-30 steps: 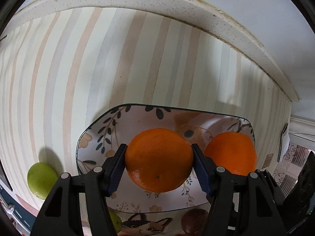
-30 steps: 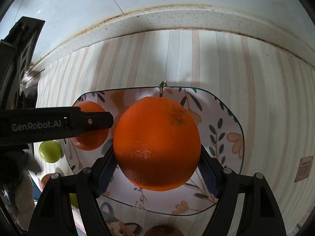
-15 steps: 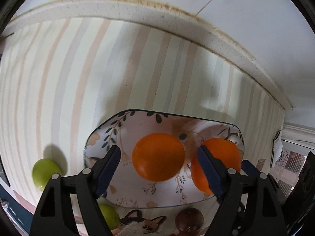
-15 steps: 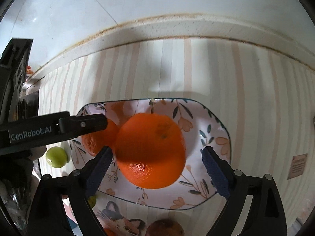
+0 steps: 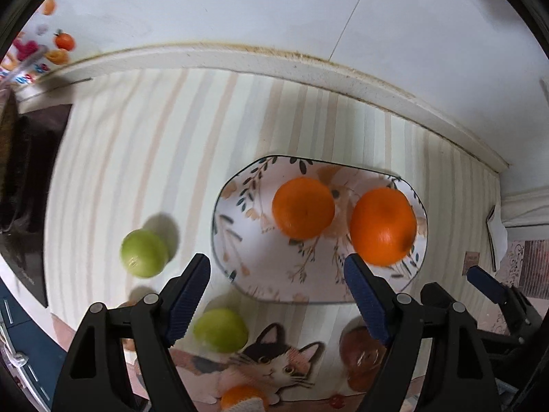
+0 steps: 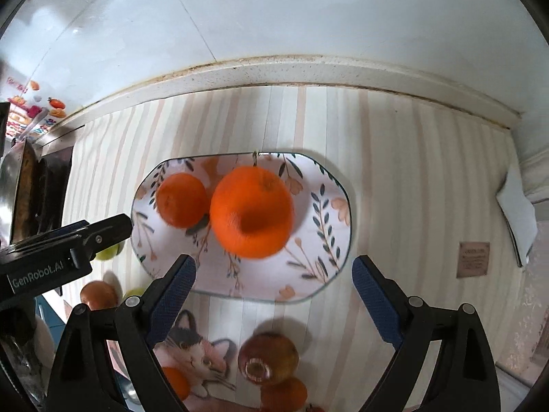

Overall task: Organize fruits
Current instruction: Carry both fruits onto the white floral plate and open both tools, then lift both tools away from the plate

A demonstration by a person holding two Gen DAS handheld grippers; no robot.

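Note:
Two oranges, a smaller one (image 5: 303,207) (image 6: 182,199) and a bigger one (image 5: 382,226) (image 6: 252,213), lie side by side on the flowered plate (image 5: 219,226) (image 6: 343,206). My left gripper (image 5: 276,274) hangs open above the plate's near left part, holding nothing. My right gripper (image 6: 274,267) is open above the plate's near edge, also with nothing in it. Two green fruits (image 5: 144,252) (image 5: 221,329) lie on the striped cloth left of the plate. A brown round fruit (image 6: 267,357) and further oranges (image 6: 284,391) (image 6: 175,382) lie in front of it.
A raised white ledge (image 6: 308,68) and the wall close off the back. A dark pan and stove (image 5: 27,178) stand at the left. White paper (image 6: 518,213) lies at the right. A cat picture (image 5: 274,360) is printed on the cloth's near part. Another brown fruit (image 6: 97,295) lies at the left.
Both grippers opened and let go of their oranges, which now rest on the plate. Both have risen and drawn back, so more of the counter shows.

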